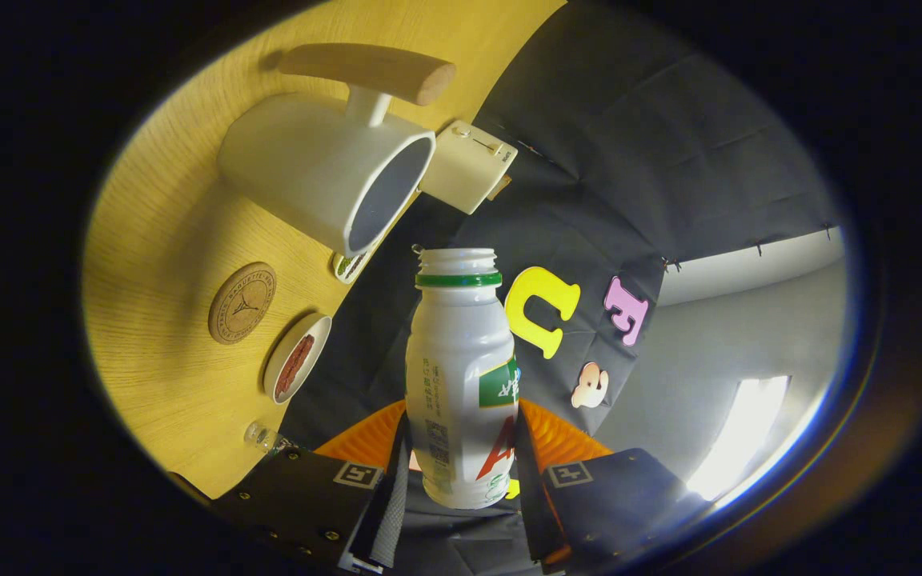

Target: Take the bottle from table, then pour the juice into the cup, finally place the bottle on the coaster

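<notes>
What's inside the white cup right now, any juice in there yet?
The cup faces the camera mouth-on; the inner wall in view looks bare and grey, no juice visible. Its bottom is shadowed, so I can't be sure. The gripper is shut on the bottle, cap off.

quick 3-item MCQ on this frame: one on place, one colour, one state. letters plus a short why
1. Where is the bottle?
A. between the gripper fingers
B. on the coaster
C. inside the cup

2. The ring under the bottle's mouth is:
A. red
B. green
C. blue

3. The bottle's mouth is:
A. capped
B. open
C. corked

Answers:
1 A: both fingers press its sides.
2 B: a green band circles the neck.
3 B: bare threads show, no cap on.
</notes>
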`<state>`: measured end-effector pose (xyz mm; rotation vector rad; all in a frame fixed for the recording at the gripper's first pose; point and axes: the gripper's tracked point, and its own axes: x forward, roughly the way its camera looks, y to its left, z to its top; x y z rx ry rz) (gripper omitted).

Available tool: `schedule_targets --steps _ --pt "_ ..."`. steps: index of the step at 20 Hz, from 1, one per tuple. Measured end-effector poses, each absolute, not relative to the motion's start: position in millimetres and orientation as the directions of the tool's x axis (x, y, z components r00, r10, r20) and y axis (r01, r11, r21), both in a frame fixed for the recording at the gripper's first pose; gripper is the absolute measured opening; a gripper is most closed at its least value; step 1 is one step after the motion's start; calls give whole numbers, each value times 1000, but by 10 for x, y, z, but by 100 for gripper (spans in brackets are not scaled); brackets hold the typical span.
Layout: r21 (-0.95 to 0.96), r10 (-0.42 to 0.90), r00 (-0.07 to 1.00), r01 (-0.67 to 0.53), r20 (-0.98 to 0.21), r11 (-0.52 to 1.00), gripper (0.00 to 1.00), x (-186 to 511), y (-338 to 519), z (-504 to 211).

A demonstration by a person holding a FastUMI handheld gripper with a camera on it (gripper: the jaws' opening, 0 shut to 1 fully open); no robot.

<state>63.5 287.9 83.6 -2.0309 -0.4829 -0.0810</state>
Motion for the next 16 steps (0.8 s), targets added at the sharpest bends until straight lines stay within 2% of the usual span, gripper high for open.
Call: schedule_targets --steps 7,11,16 --pt "-869 283 929 334 238 -365 60 677 2815 807" --pt "-961 229 958 217 175 -170 60 735 2653 717" --pt "-984 208 974 51 86 169 60 790 2597 622"
